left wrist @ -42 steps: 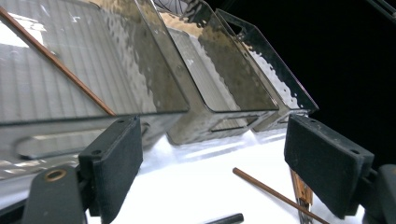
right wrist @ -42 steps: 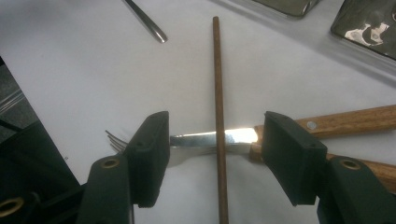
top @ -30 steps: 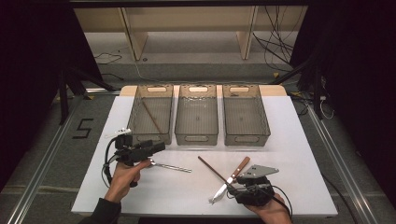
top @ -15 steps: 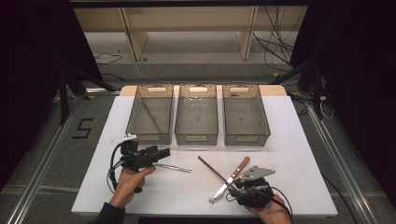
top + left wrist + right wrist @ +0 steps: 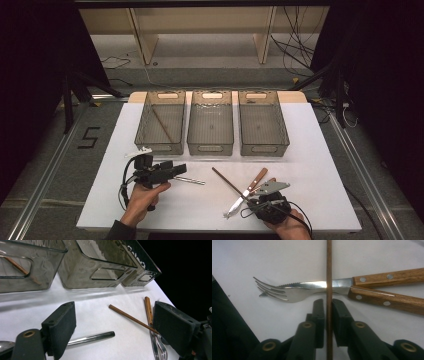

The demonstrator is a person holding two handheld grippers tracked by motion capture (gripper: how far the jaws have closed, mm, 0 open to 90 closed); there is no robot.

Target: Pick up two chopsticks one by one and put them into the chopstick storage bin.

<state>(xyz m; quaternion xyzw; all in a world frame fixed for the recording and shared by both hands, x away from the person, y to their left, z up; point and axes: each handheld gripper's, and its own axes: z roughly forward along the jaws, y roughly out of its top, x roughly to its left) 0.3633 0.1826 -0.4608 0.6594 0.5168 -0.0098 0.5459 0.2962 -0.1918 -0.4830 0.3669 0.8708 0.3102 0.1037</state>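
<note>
A brown chopstick (image 5: 230, 183) lies slantwise on the white table (image 5: 310, 165), across a wooden-handled fork (image 5: 287, 292) and knife (image 5: 384, 276). My right gripper (image 5: 254, 200) sits at the chopstick's near end. Its jaws have just been closing, and in the right gripper view the pads (image 5: 319, 312) press the chopstick (image 5: 328, 265) from both sides. My left gripper (image 5: 177, 169) hangs open over the handle of a metal spoon (image 5: 192, 180). In the left gripper view the spoon handle (image 5: 90, 338) lies between and below the wide-apart jaws, untouched.
Three clear smoky bins stand in a row at the back: left (image 5: 160, 148), middle (image 5: 210, 148), right (image 5: 264, 149). The left one holds another chopstick (image 5: 162, 125). White table lies bare to the far left and right of both hands.
The left gripper has drifted a little to the right and nearer, over the spoon handle. The right hand has stayed in place by the chopstick.
</note>
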